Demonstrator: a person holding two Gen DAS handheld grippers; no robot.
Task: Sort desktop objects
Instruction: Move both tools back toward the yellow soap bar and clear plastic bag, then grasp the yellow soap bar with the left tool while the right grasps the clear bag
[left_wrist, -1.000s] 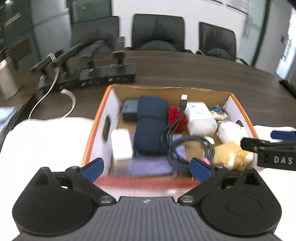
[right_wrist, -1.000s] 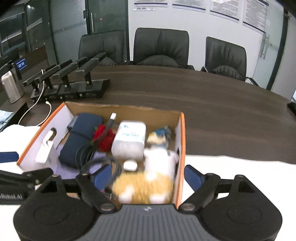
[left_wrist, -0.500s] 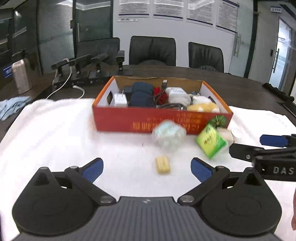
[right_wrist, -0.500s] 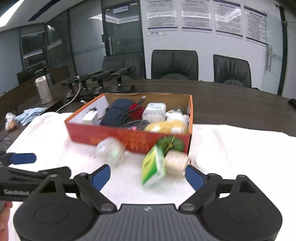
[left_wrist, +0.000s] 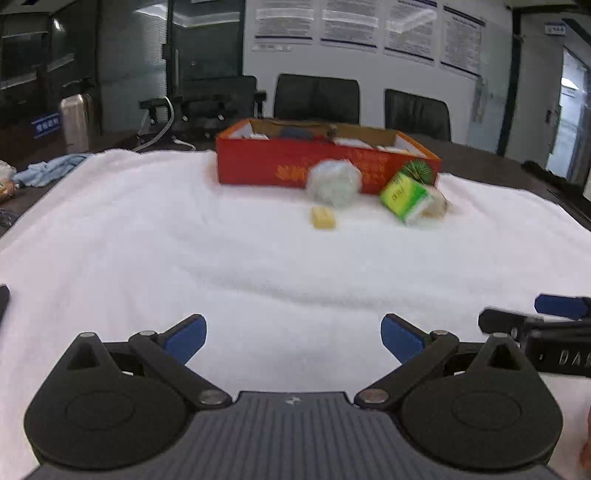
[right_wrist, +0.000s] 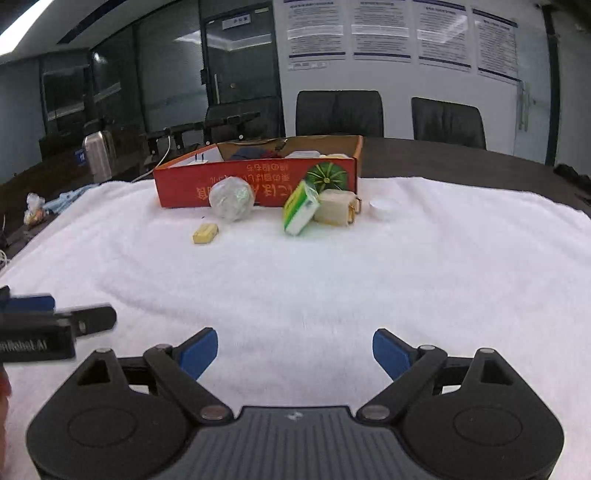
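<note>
Both wide open and empty, left tongs (left_wrist: 291, 338) and right tongs (right_wrist: 294, 352) well short of yellow block (right_wrist: 205, 233), lying ahead on white-covered surface (right_wrist: 332, 280) before red box (right_wrist: 255, 184), long axis roughly crosswise, neither clearly nearer.

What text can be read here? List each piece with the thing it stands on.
"DA", cut off by the frame edge: side of the right gripper.
"Robot AI", start blurred: side of the left gripper.
Yellow characters on the red box: upside down, blurred.
Wall posters, green packet, blue sign: unreadable.
</note>
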